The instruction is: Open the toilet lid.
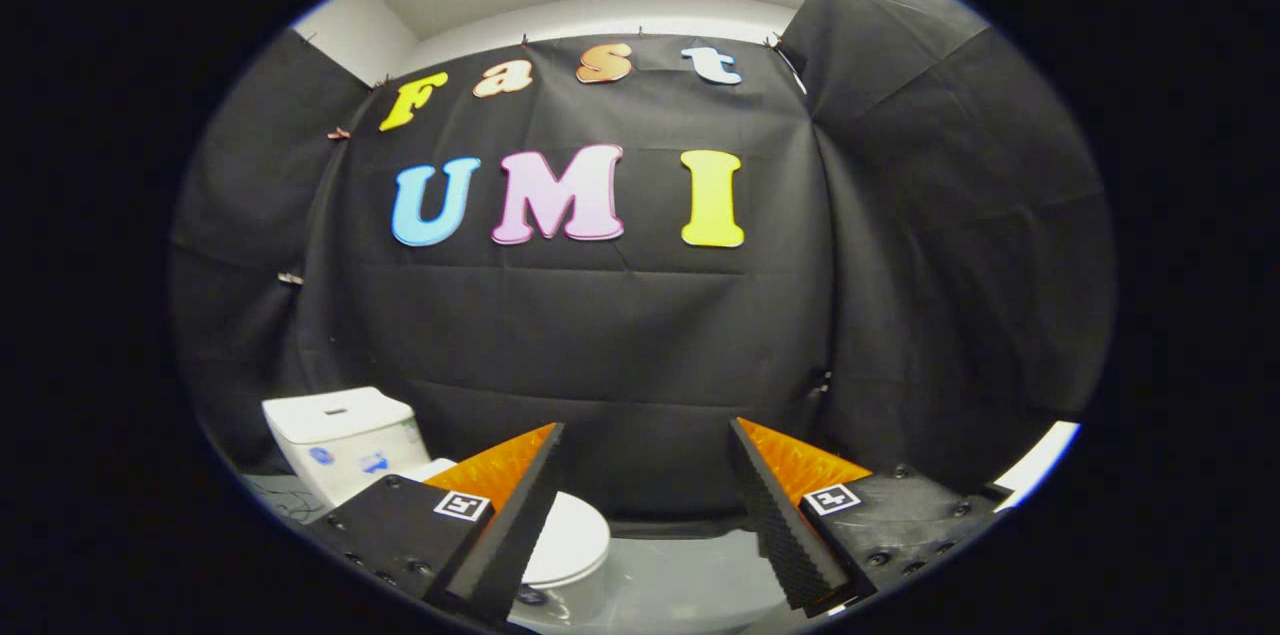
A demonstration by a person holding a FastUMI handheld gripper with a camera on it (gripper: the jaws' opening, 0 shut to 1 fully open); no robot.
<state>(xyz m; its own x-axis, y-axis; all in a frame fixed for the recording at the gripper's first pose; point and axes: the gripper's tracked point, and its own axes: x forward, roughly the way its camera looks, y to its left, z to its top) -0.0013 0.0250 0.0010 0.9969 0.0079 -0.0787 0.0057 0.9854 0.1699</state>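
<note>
Your gripper stands wide apart, holding nothing. The toilet lid lies closed, forward of the cistern, partly behind your left finger. Approach the lid's front edge low and squarely.

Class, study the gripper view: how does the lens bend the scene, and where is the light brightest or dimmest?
In the gripper view, the fisheye bows the cloth wall's seams and folds outward; light is brightest on the white toilet tank and closed lid, dim on the cloth; the gripper holds its jaws wide apart, sharp, with nothing between them.
</note>
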